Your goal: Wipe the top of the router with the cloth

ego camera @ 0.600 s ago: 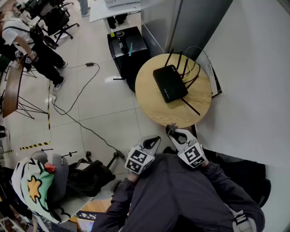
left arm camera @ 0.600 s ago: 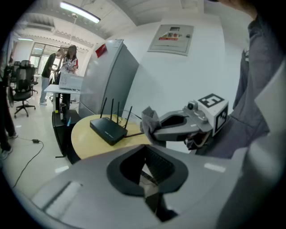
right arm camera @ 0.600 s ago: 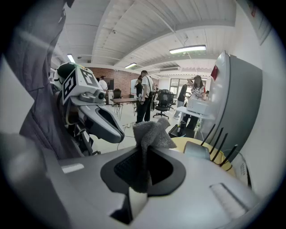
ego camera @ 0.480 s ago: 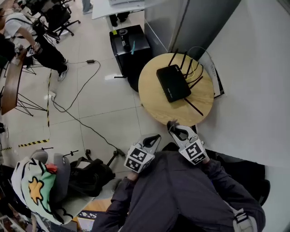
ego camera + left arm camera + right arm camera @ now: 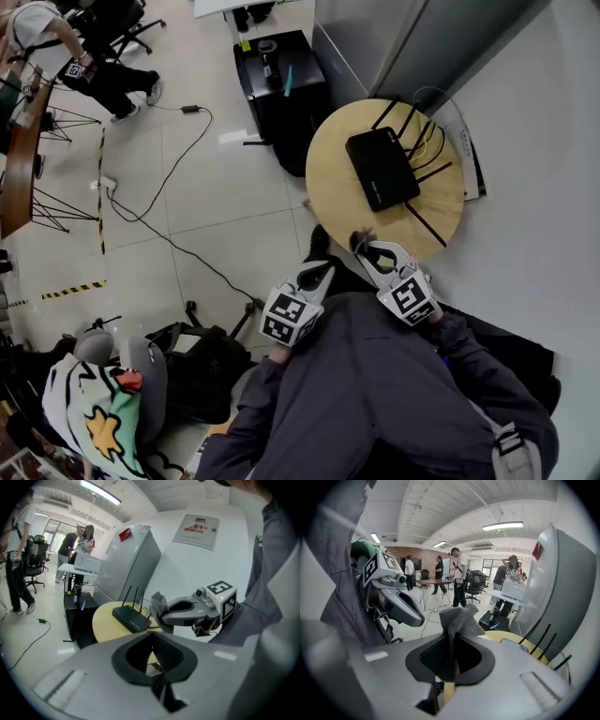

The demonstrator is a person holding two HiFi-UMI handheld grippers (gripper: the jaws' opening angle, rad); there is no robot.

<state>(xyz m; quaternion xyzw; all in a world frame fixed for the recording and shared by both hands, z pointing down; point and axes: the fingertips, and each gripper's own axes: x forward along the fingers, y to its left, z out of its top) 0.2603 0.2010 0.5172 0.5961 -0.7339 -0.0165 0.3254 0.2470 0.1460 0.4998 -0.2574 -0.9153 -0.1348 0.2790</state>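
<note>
A black router (image 5: 382, 169) with several antennas lies flat on a round wooden table (image 5: 337, 187), towards its far right side. My right gripper (image 5: 362, 246) is shut on a small grey cloth (image 5: 357, 240) and hovers at the table's near edge, short of the router. In the right gripper view the cloth (image 5: 457, 620) stands up crumpled between the jaws. My left gripper (image 5: 319, 270) is shut with nothing in it and hangs left of the right one, off the table over the floor. From the left gripper view, the router (image 5: 131, 618) lies ahead, with the right gripper (image 5: 161, 616) just right of it.
A black cabinet (image 5: 281, 84) stands against the table's far left side and a tall grey cabinet (image 5: 412, 37) behind it. A white wall (image 5: 534, 187) runs along the right. Cables (image 5: 178, 244) cross the floor. A black bag (image 5: 197, 361) lies near left. People stand far left.
The head view has shifted, so the table and router sit further right and a little lower. Both grippers stay close in front of my torso, the right one still holding the cloth.
</note>
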